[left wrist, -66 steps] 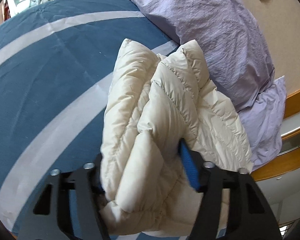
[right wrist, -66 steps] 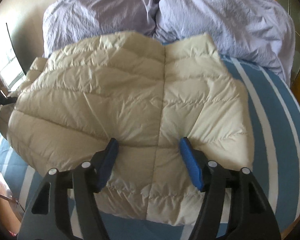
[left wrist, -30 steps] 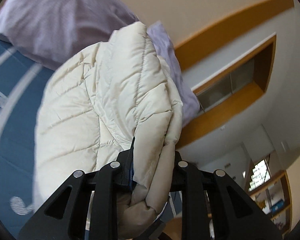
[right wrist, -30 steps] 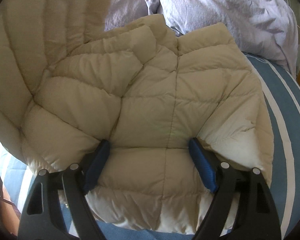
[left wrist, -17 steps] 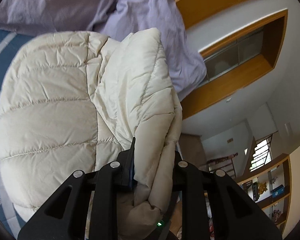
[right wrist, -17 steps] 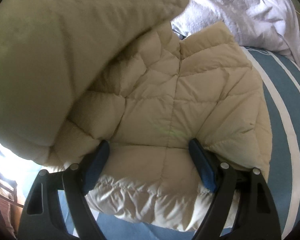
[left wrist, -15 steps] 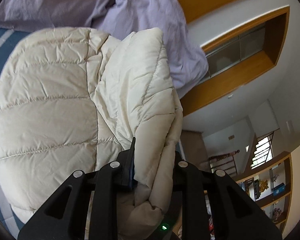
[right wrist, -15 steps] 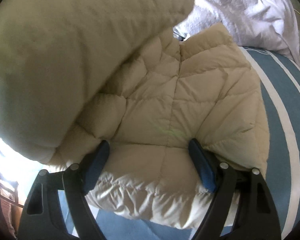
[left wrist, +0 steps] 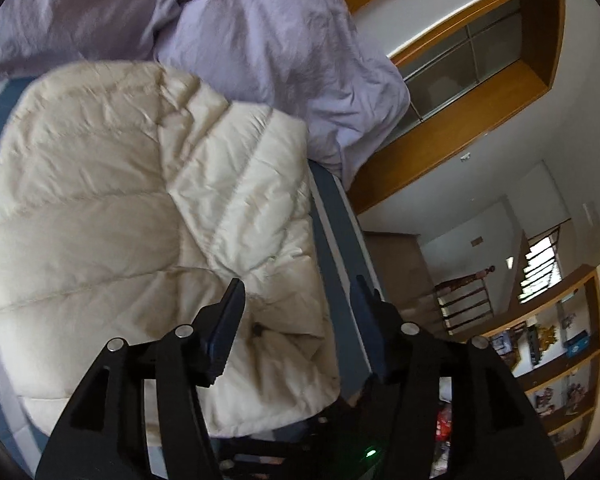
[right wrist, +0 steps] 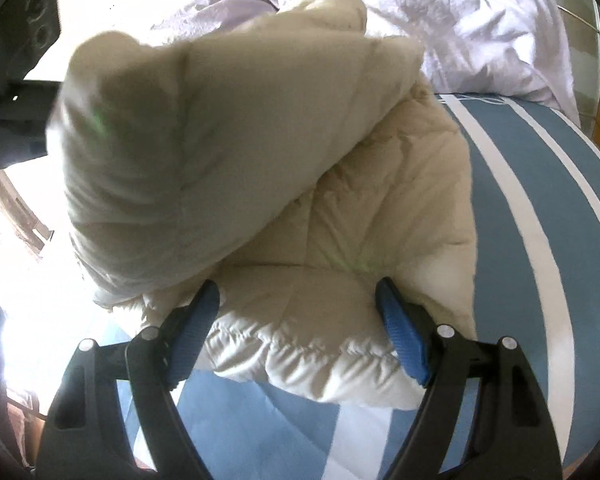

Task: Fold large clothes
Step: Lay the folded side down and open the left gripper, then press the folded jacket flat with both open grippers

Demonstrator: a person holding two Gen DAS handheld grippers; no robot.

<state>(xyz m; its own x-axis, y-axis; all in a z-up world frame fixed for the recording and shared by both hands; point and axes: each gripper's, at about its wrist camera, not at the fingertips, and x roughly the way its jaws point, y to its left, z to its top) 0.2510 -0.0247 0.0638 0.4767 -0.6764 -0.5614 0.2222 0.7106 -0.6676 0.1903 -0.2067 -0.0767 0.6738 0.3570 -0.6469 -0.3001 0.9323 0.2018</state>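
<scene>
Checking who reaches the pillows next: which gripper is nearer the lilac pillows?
Hard to call. Left gripper hovers open over the jacket's folded edge; right gripper straddles its hem. The pillows lie beyond the jacket for both.

Your left tongs (left wrist: 298,312) are spread wide, the fingers (left wrist: 228,320) parted with nothing pinched between them. Your right tongs (right wrist: 298,320) are spread just as wide, blue pads (right wrist: 400,336) apart and gripping nothing. Both point forward and slightly down.
</scene>
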